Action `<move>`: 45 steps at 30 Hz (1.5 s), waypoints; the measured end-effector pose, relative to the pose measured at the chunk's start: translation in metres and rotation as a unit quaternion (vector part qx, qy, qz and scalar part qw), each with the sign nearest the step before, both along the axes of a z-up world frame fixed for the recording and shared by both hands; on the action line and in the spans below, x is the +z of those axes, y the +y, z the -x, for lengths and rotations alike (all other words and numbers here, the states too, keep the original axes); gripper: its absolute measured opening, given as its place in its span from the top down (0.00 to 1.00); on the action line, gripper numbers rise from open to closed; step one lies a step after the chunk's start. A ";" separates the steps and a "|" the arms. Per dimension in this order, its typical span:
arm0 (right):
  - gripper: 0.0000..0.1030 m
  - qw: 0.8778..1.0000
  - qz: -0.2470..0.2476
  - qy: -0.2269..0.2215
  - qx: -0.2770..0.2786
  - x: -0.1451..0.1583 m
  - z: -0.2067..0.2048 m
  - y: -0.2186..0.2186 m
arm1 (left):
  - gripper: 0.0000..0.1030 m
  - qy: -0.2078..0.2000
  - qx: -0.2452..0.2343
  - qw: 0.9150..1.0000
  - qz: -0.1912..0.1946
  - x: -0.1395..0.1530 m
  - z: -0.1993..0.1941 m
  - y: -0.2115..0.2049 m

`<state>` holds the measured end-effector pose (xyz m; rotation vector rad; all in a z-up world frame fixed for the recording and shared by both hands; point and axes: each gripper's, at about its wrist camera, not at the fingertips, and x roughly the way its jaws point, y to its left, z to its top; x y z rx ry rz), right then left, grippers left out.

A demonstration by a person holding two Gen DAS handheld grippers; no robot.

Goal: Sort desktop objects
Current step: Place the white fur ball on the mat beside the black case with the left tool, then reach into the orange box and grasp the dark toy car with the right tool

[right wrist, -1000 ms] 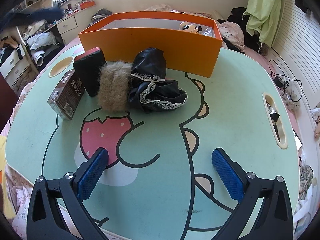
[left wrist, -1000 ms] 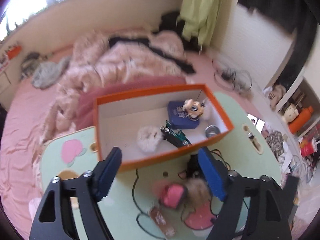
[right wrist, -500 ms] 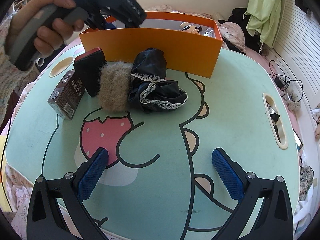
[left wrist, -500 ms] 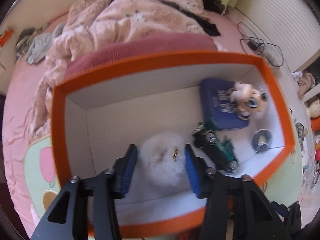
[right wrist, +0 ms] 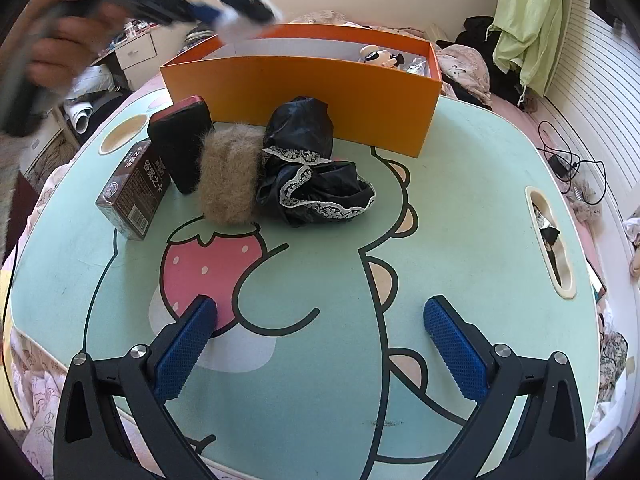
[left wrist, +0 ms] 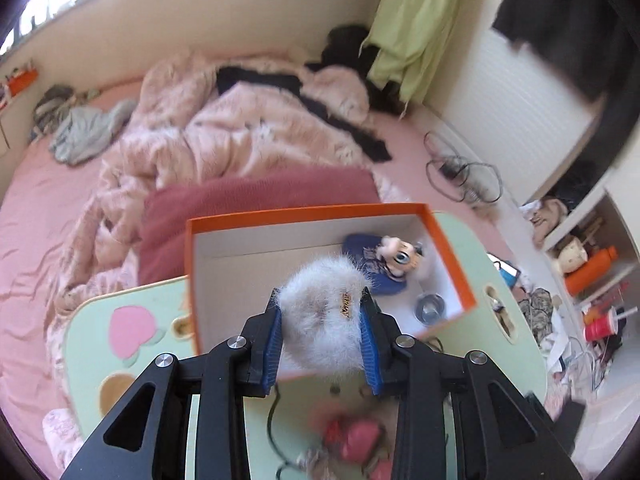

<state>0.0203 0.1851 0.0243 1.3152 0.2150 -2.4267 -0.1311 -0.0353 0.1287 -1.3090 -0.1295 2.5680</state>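
Left gripper, jaws just closed, clamped on white fluffy fur pompom, held above near edge of orange cardboard box; my right gripper apart, empty, over near table. I'd judge soft fur may slip from pads if jerked

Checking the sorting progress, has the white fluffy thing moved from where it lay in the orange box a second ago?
Yes. The white fluffy thing is off the floor of the orange box, gripped in the left gripper above the box's near wall.
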 end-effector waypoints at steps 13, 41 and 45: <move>0.00 1.000 0.001 0.000 0.001 0.000 0.000 0.001 | 0.68 -0.022 0.049 0.998 0.013 -0.080 -0.076 -0.025; 0.00 1.000 0.000 0.001 0.000 -0.003 -0.001 0.003 | 0.00 0.030 0.123 0.985 0.115 -0.120 -0.187 0.008; 0.00 1.000 -0.001 0.001 0.000 -0.003 -0.001 0.003 | 0.00 0.045 0.114 0.986 0.114 -0.121 -0.191 0.015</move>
